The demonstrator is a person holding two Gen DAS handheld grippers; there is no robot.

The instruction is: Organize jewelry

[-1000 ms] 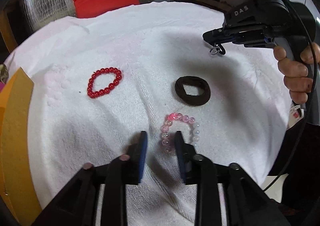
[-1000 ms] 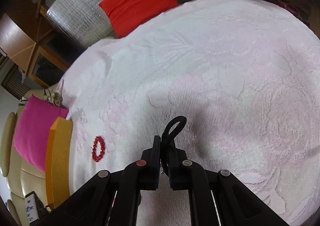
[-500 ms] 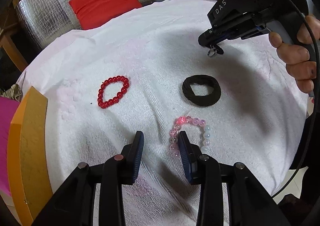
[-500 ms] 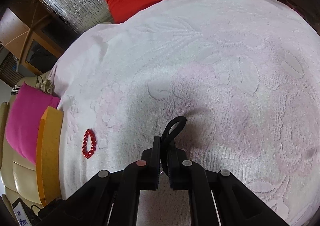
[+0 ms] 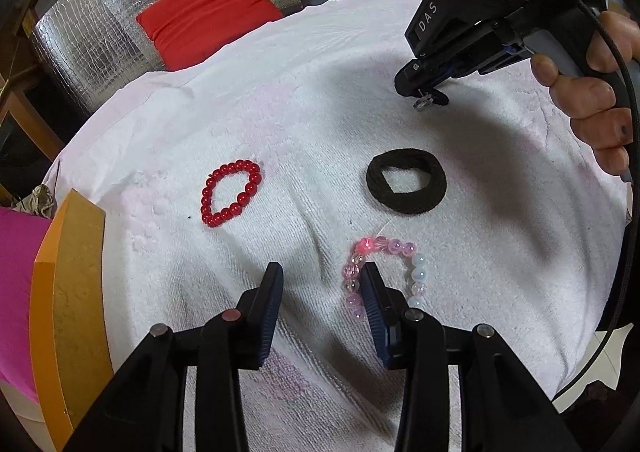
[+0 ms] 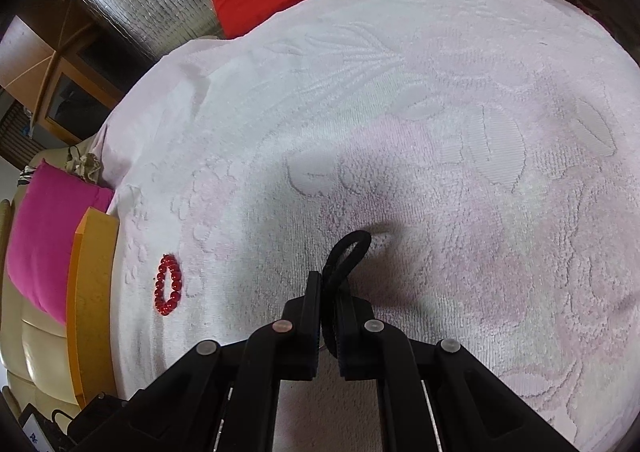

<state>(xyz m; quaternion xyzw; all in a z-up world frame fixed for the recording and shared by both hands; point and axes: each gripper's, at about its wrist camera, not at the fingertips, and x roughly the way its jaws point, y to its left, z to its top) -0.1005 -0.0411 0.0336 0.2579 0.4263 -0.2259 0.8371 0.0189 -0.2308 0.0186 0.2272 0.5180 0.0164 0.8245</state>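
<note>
On the white towel (image 5: 320, 111) lie a red bead bracelet (image 5: 254, 179), a black hair band (image 5: 436, 187) and a pink-and-white bead bracelet (image 5: 394, 246). My left gripper (image 5: 320, 270) hovers low over the towel and its jaws are opening. Its right finger stands inside the pink bracelet's loop, so a few pink beads lie between the jaws, untouched by the pads. My right gripper (image 5: 420, 91) hangs above the towel's far right, held by a hand (image 5: 592, 99). That right gripper (image 6: 329, 280) is shut on a thin black loop (image 6: 348, 252) with a small metal ring. The red bracelet (image 6: 162, 288) shows far left.
An orange board (image 5: 68, 292) edges the towel on the left, with a pink cushion (image 6: 44, 236) beyond it. A red cushion (image 5: 204, 23) and silver quilted padding (image 5: 92, 31) stand behind the towel. A black cable runs down the right side.
The left jaws have spread wider and the left view has rolled a little. The right gripper has dropped slightly toward the towel, still shut on the black loop.
</note>
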